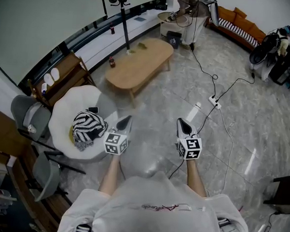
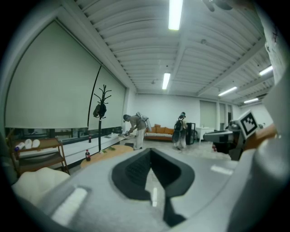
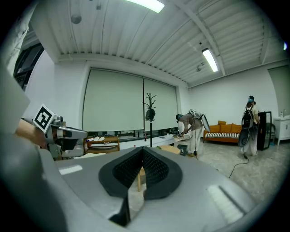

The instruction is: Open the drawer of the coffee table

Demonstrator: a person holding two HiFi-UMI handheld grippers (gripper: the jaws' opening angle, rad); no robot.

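The coffee table (image 1: 139, 63), oval and wooden, is seen on the grey floor (image 1: 242, 135), well ahead of both grippers; its drawer cannot be made out. A dark bottle (image 1: 111, 62) is seen at the table's left edge, and a coat stand (image 1: 123, 17) rises just beside that edge. The left gripper (image 1: 125, 120) and right gripper (image 1: 182, 123) are held side by side, well short of the table, each with jaws closed together on nothing. A white armchair (image 1: 69, 107) is placed near the table's left end.

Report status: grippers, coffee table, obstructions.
Left gripper and right gripper shut, empty. Coffee table ahead, not reached; drawer not visible. Power strip on floor, right of the line to the table.
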